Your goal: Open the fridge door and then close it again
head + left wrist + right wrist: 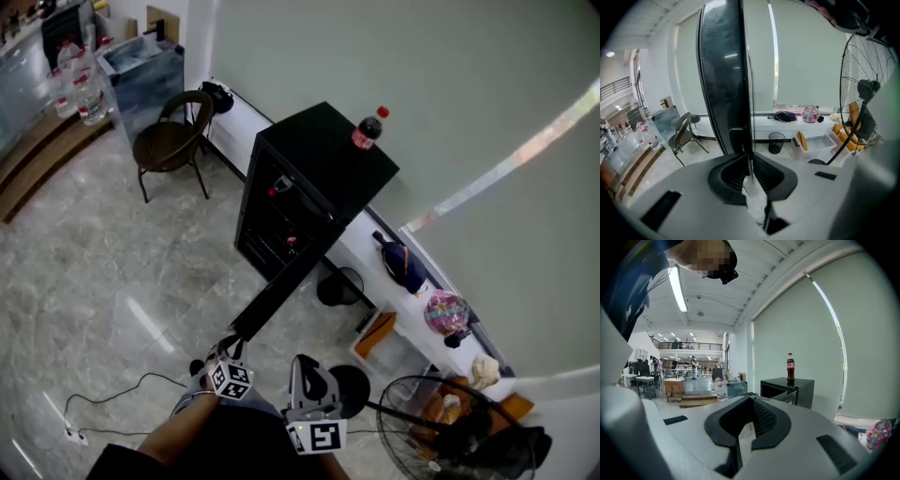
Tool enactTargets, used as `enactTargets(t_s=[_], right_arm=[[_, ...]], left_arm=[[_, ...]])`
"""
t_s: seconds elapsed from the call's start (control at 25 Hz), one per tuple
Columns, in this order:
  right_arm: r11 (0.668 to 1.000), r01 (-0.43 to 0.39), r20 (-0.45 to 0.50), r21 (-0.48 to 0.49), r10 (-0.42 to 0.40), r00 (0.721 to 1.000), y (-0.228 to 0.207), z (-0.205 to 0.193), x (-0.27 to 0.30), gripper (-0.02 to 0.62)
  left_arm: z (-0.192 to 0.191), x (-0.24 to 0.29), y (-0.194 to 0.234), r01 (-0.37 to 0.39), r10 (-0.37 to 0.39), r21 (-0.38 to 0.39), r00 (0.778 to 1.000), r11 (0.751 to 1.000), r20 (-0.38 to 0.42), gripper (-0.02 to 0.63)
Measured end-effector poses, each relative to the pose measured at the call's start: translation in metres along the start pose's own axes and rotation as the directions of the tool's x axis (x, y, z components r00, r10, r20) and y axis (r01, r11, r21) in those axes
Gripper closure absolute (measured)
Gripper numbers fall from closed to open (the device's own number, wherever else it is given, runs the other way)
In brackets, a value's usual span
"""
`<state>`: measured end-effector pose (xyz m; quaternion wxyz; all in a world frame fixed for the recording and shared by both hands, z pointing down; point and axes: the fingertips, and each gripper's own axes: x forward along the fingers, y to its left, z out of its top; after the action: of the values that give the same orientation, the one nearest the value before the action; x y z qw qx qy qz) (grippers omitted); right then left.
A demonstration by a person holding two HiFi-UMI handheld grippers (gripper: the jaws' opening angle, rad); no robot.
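Note:
A small black fridge (314, 155) stands against the wall with a cola bottle (367, 129) on top. Its glass door (281, 286) is swung wide open toward me. My left gripper (228, 345) is shut on the door's free edge. In the left gripper view the door (723, 70) rises edge-on, and the left gripper (749, 169) pinches its thin edge. My right gripper (302, 367) hangs just right of the door, apart from it and shut with nothing in it. The right gripper (749, 420) points level toward the fridge (787, 389) and bottle (790, 367).
A brown chair (173, 141) stands left of the fridge. A black bin (339, 286), an orange-lined crate (377, 336) and a standing fan (441, 422) crowd the floor at right. A cable (103, 403) runs over the marble floor. A bag (403, 267) lies on the sill.

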<state>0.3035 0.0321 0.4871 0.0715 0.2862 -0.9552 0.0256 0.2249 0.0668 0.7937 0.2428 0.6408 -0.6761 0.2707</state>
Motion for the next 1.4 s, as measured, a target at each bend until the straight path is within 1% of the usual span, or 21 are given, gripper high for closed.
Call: enactTargets(t_s=[0.24,0.44,0.64,0.84,1.12,1.28,1.4], right_arm=[[1.000,-0.009,0.007,-0.001,0.009,1.000,-0.001,0.002,0.017,0.581],[1.000,-0.009,0.004,-0.010,0.009,1.000,0.005,0.004,0.043,0.581],[1.000,0.015,-0.006,-0.027,-0.015,1.000,0.020,0.006,0.075,0.581],[0.998,0.063,-0.001,-0.021,-0.063,0.998,0.038,0.016,0.113,0.581],[0.991,0.130,0.025,-0.003,-0.130,0.991,0.069,0.027,0.165,0.581],[0.986,0.167,-0.008,0.003,-0.166,0.986,0.080,0.026,0.182,0.581],[0.981,0.196,-0.034,0.003,-0.196,0.980,0.074,0.025,0.194,0.581]], left_arm=[[0.000,0.002,0.019,0.001,-0.002,-0.012,1.000,1.000,-0.011,0.565],[0.003,0.009,0.051,-0.005,0.005,-0.028,1.000,1.000,-0.002,0.560],[0.007,0.018,0.091,0.021,-0.021,-0.018,1.000,1.000,0.003,0.554],[0.017,0.033,0.137,0.070,-0.070,0.010,0.998,0.998,0.002,0.549],[0.039,0.062,0.199,0.159,-0.160,0.097,0.987,0.982,0.007,0.545],[0.056,0.082,0.230,0.201,-0.205,0.139,0.979,0.970,0.018,0.541],[0.076,0.102,0.254,0.225,-0.231,0.156,0.973,0.962,0.024,0.538]])
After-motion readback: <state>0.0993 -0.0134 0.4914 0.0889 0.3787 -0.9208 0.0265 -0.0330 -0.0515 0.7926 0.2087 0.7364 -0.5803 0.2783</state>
